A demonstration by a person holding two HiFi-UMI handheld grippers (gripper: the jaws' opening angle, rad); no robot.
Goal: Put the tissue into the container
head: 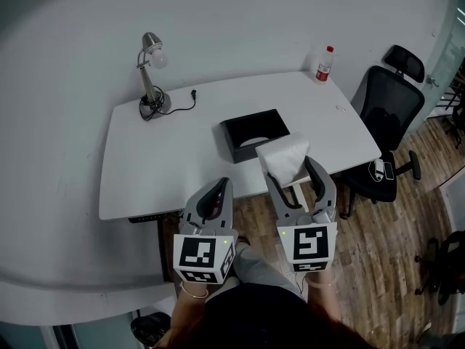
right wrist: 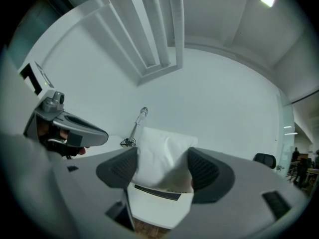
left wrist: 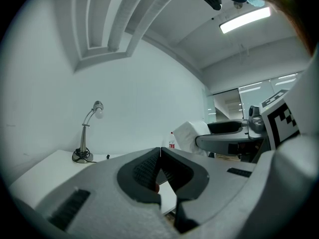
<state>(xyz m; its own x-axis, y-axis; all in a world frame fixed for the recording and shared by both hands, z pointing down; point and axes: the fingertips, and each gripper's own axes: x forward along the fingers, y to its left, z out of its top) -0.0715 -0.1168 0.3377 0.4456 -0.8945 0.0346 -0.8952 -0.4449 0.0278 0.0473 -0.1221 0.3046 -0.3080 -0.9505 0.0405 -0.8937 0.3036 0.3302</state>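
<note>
One tissue (head: 285, 158), one container (head: 231, 141), one lamp (head: 149, 84)

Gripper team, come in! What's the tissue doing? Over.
Left gripper shut, empty. Right gripper shut on the tissue, held up near the table front edge. Black container open, not yet reached. Nothing in the way.

I take this for an office. Ahead of the jaws stands a white desk (head: 145, 166), with a bend-neck desk lamp (head: 151, 75) far off to their left and a water bottle (head: 324, 64) at its far right corner. To the right of the right gripper (head: 292, 169) and its jaws, a black swivel chair (head: 389, 122) sits on wood flooring (head: 378, 260). A strip light (left wrist: 246, 20) runs overhead.
</note>
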